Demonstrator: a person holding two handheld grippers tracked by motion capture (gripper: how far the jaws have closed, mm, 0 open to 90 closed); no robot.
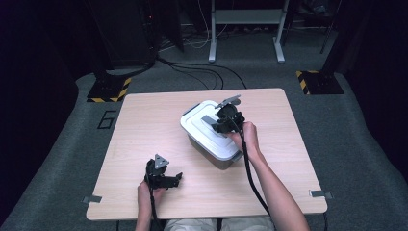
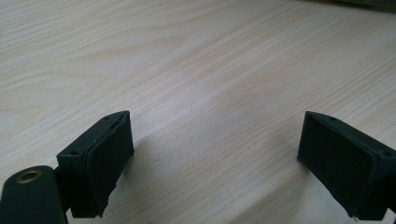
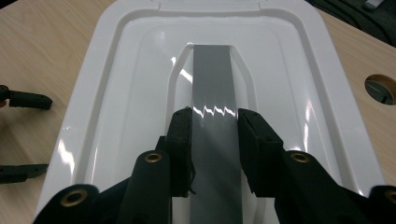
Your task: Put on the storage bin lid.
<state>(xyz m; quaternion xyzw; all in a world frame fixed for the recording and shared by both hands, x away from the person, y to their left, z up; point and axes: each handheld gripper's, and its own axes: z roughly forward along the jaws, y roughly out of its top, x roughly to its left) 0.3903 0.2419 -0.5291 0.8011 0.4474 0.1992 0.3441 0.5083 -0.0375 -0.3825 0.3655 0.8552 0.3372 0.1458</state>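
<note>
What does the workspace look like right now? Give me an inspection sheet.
Surface: light wooden table, bare apart from the box; round hole near the box.
Job's things: grey plastic storage box with white lid and grey strap handle on the lid.
Clutter: nothing seen.
Grippers: right gripper shut on the handle; left gripper open, jaws wide apart over bare wood.
Cables: a black cable trails from the right gripper; more cables on the floor.
Surroundings: grey carpet, white frame legs, striped floor plates.
</note>
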